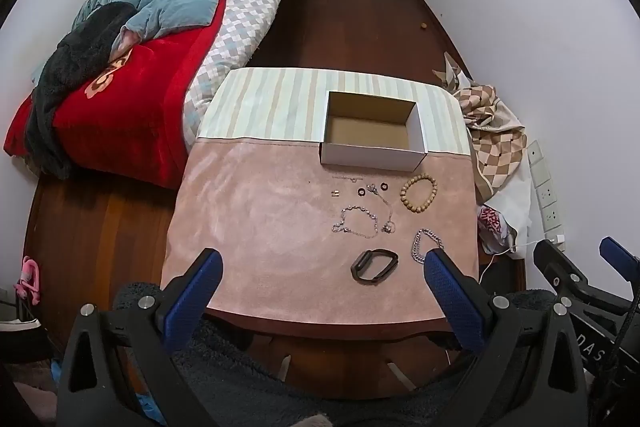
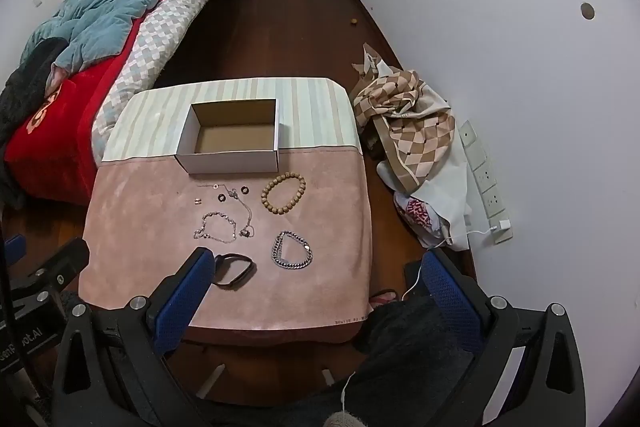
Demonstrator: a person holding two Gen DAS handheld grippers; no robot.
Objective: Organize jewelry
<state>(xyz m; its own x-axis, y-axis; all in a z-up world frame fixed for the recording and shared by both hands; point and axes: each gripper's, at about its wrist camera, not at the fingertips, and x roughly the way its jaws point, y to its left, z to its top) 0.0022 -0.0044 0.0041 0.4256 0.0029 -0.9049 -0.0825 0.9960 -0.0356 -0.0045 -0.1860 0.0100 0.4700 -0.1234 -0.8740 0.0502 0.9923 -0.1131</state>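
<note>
I hold both the left hand-held gripper [image 1: 322, 263] and right hand-held gripper [image 2: 318, 265] spread wide, gripping nothing, above the worktop's [image 1: 248, 227] near edge; jewelry [image 2: 286, 193] lies mid-worktop before the box [image 2: 230, 161], tiny pieces perhaps rings.

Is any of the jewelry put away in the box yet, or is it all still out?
Nothing is put away yet: the box looks empty. Nothing is in hand either; the left gripper and the right gripper are both open and hold nothing. All of it is left on the pink cloth: the bead bracelet, the silver chain bracelet, the black band, the thin chains and the small rings.
</note>
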